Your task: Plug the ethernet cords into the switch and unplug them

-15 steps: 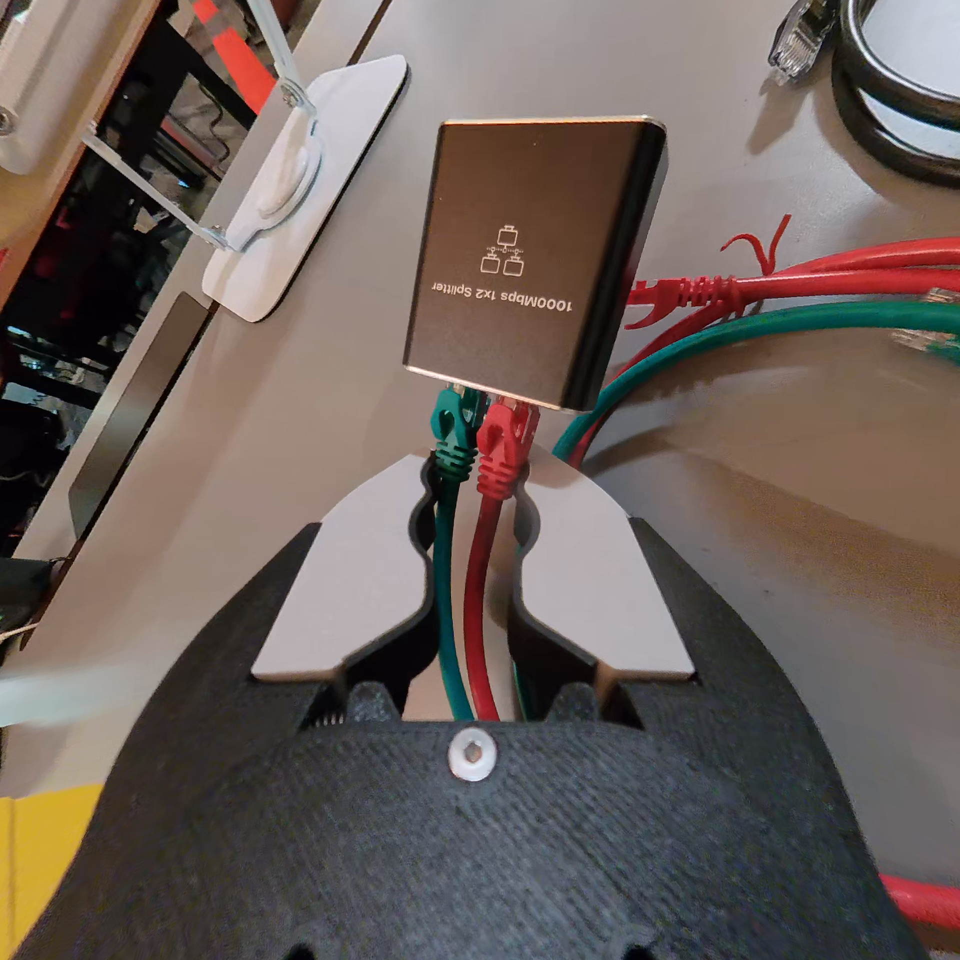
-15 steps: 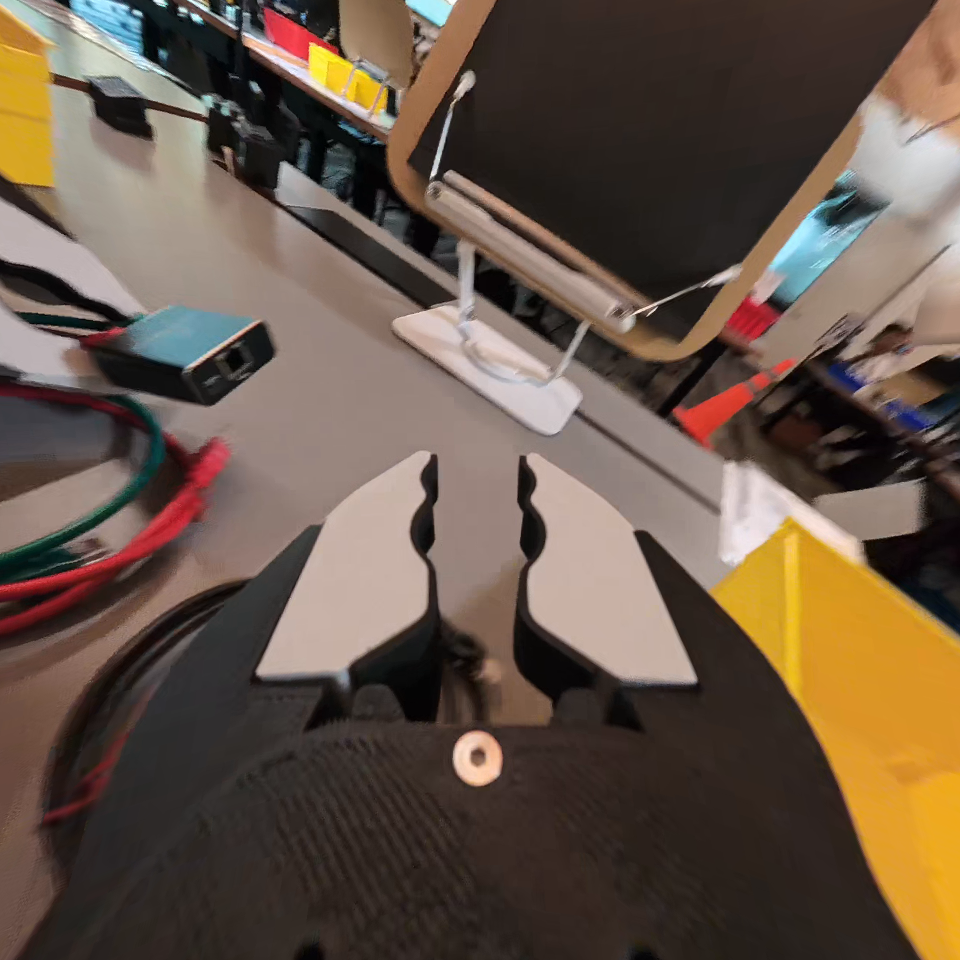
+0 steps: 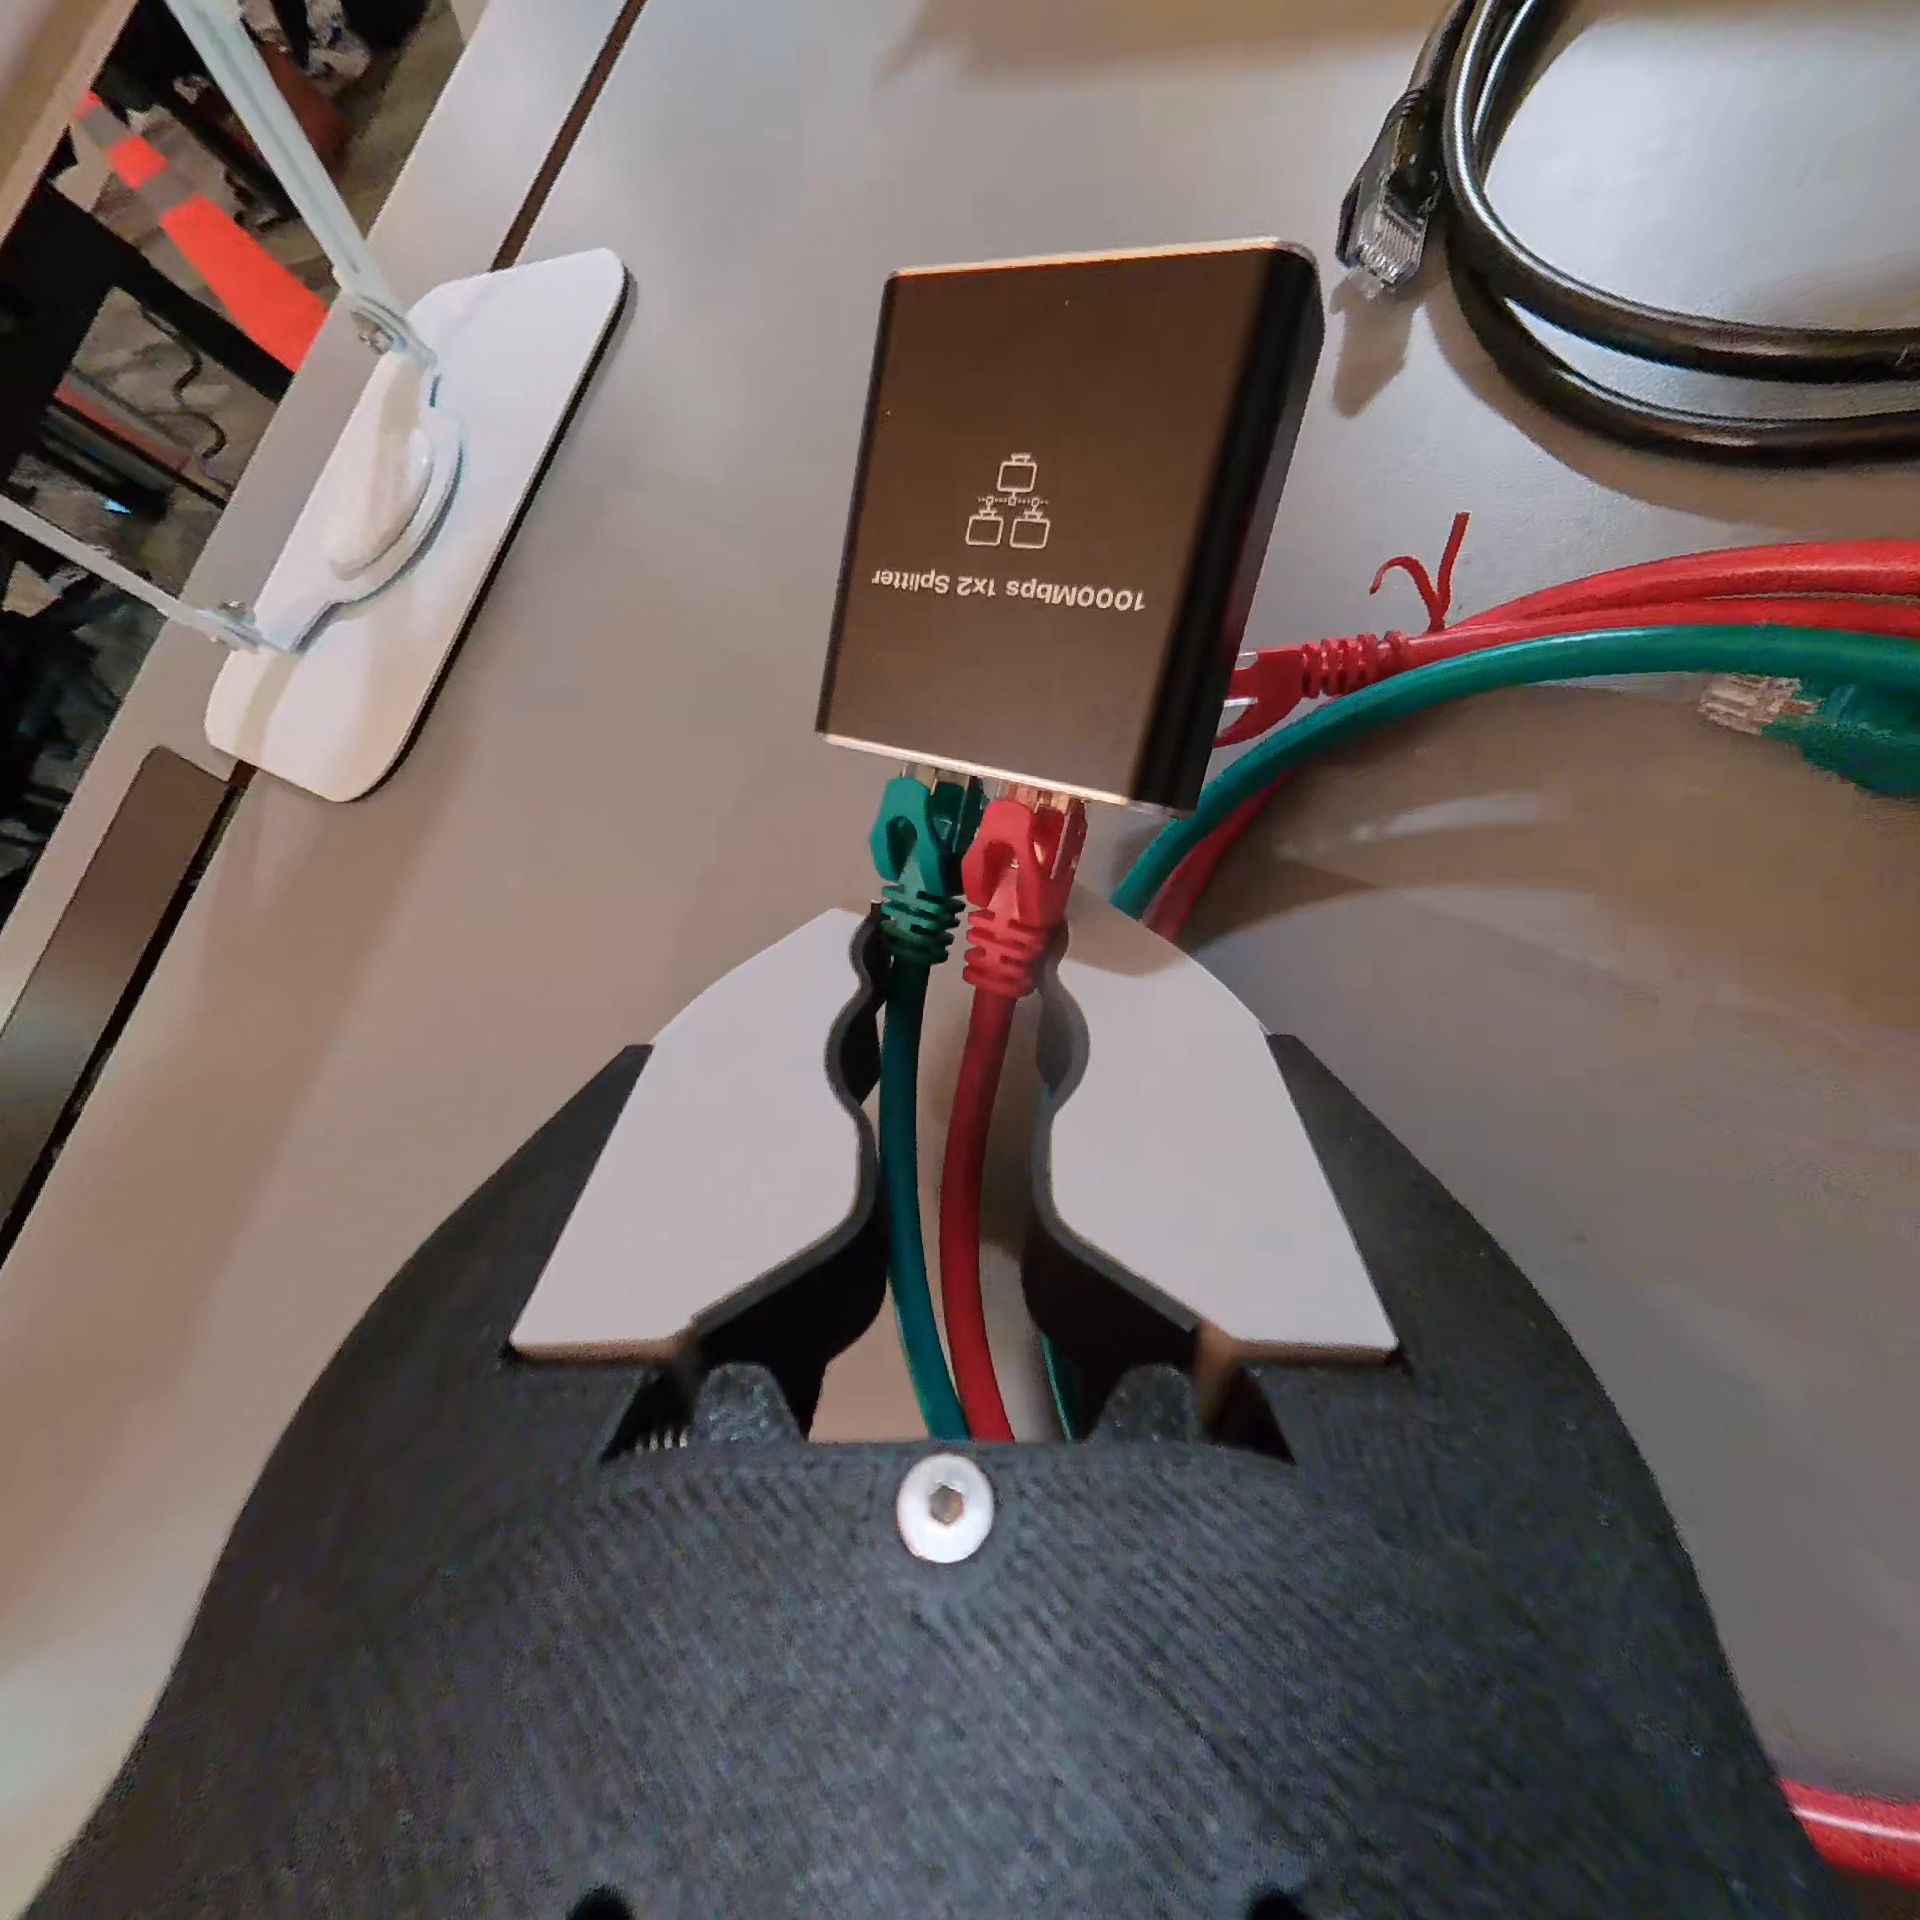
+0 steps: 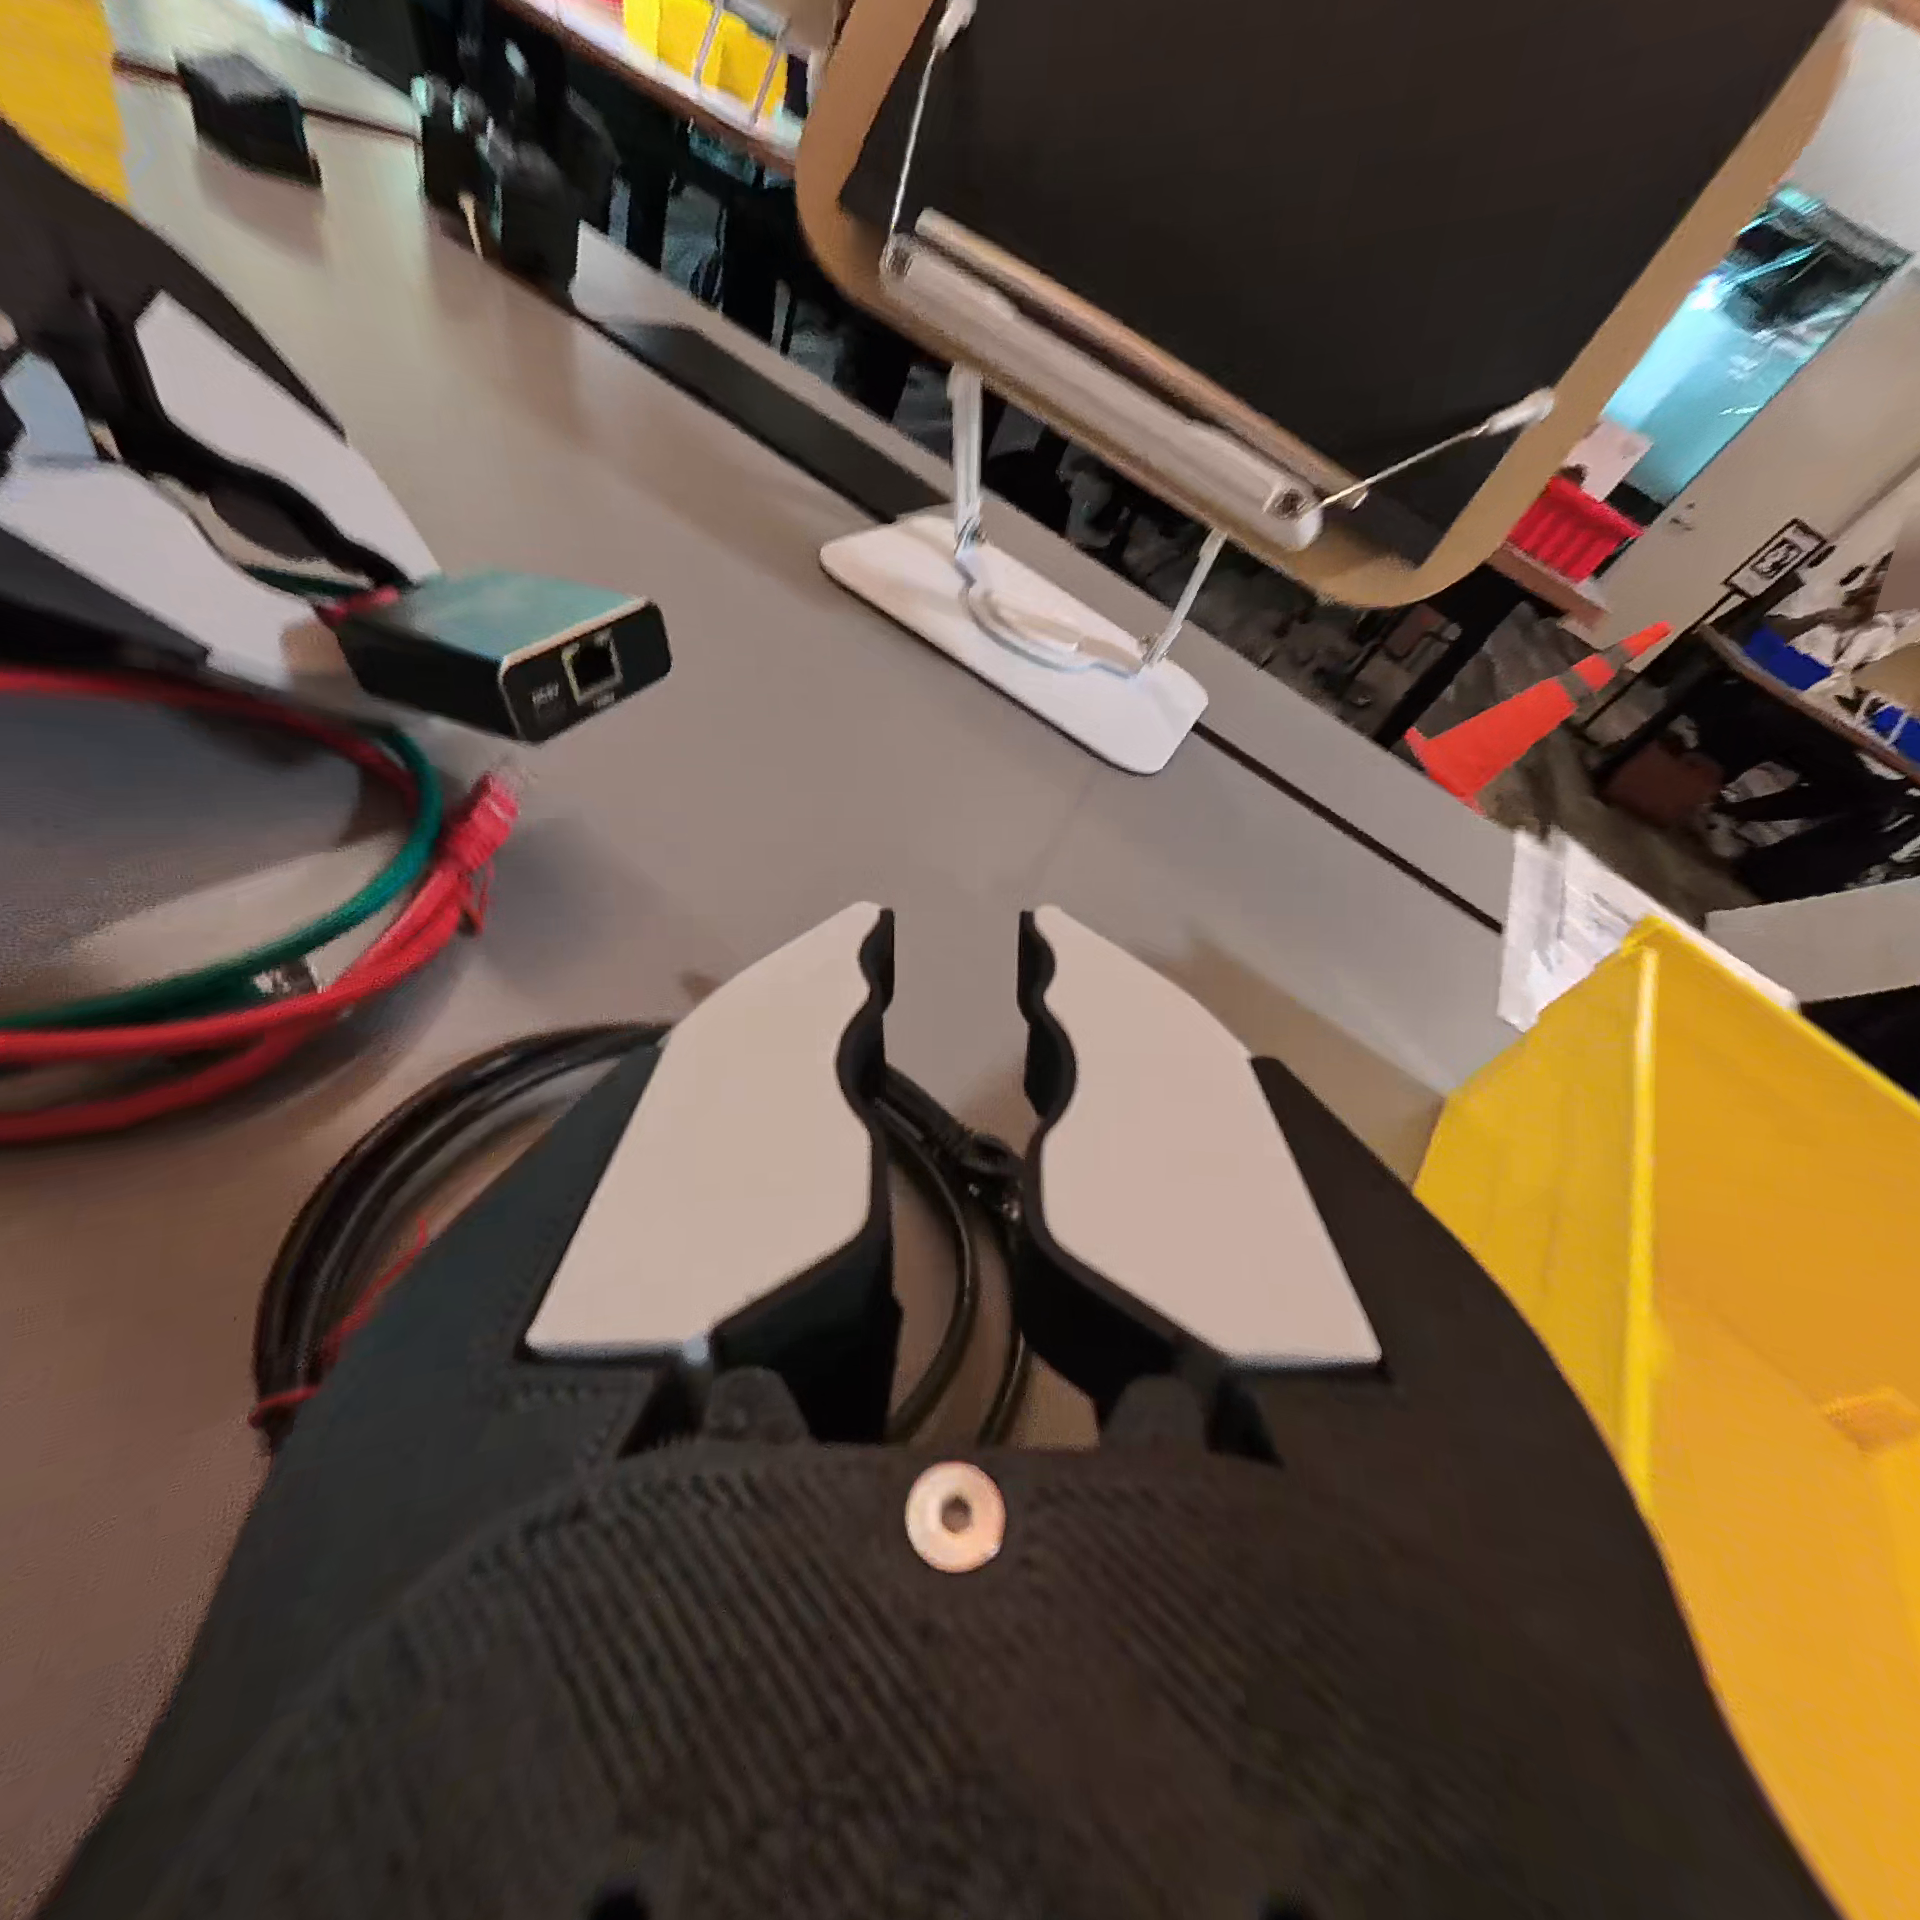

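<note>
Two cords, one green cord (image 3: 912, 1143) and one red cord (image 3: 977, 1122), sit plugged side by side into the near face of the single dark switch (image 3: 1060, 520), which is raised off the grey table (image 3: 1507, 1143) with its one far port empty in the right wrist view. Both cords run back between the fingers of the left gripper (image 3: 961, 935), which are closed on them just behind the boots. Right gripper (image 4: 956, 925) has its fingers slightly apart and holds nothing, above one coiled black cable (image 4: 312, 1226), beside one yellow bin (image 4: 1714, 1299).
</note>
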